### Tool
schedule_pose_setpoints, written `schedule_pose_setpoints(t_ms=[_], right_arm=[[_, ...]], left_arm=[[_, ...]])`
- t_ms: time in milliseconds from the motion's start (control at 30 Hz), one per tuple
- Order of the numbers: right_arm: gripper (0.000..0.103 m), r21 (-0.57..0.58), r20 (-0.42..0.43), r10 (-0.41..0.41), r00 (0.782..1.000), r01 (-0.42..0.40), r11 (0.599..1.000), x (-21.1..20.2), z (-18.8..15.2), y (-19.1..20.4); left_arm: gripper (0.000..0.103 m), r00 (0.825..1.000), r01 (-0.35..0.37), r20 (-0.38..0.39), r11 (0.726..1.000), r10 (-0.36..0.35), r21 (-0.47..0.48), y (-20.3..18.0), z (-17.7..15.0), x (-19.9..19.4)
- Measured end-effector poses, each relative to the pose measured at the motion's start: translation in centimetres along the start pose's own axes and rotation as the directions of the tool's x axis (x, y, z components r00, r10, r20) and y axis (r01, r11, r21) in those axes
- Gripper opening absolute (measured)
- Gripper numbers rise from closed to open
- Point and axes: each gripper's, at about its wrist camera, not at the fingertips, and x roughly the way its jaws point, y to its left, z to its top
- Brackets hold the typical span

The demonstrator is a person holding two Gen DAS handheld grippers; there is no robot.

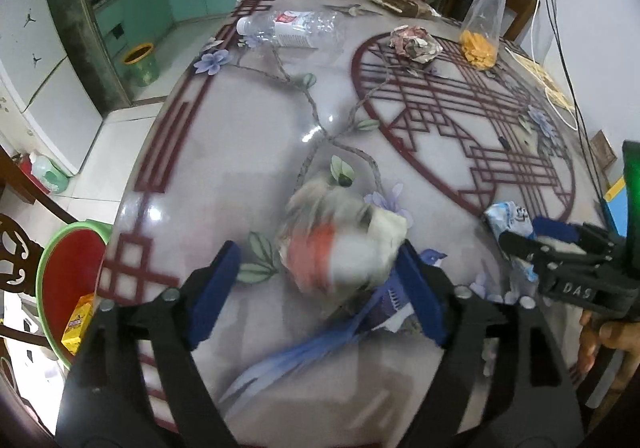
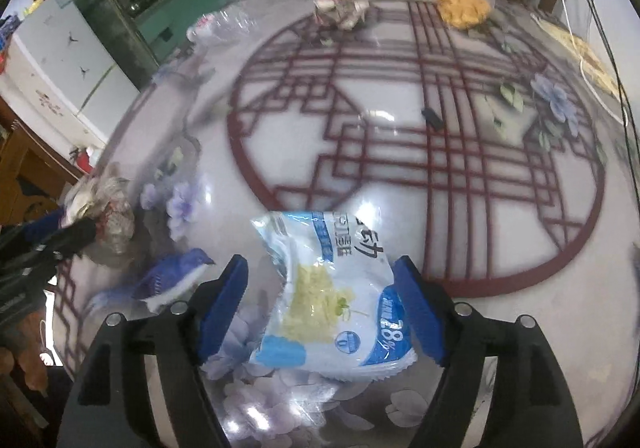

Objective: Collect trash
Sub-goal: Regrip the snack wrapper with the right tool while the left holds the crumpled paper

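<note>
crumpled wad [image 1: 344, 244], blue-white wrapper [image 2: 332, 300] on table

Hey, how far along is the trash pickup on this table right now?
Done: a yellow packet lies in the red basin. In hand: nothing gripped yet; the open left gripper straddles a crumpled wad, the open right gripper a blue-white wrapper. Left: the plastic bottle and another paper ball farther back.
</note>
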Motion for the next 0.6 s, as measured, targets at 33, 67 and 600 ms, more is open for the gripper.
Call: schedule_pose_setpoints(t_ms=[33, 67, 600], right_arm=[[0.073, 0.001, -0.007, 0.002, 1.000, -0.002, 1.000, 0.2, -0.1, 0.0], [0.073, -0.002, -0.013, -0.001, 1.000, 0.001, 1.000, 0.4, -0.2, 0.0], [0.009, 0.020, 0.019, 0.003, 1.000, -0.003, 1.000, 0.1, -0.1, -1.1]], left_arm=[[0.080, 1.000, -0.001, -0.005, 1.000, 0.001, -0.005, 0.0, 0.0, 0.2], [0.081, 1.000, -0.003, -0.008, 1.000, 0.003, -0.009, 0.1, 0.1, 0.3], [0.052, 1.000, -0.006, -0.030, 1.000, 0.006, 0.009, -2.0, 1.1, 3.1]])
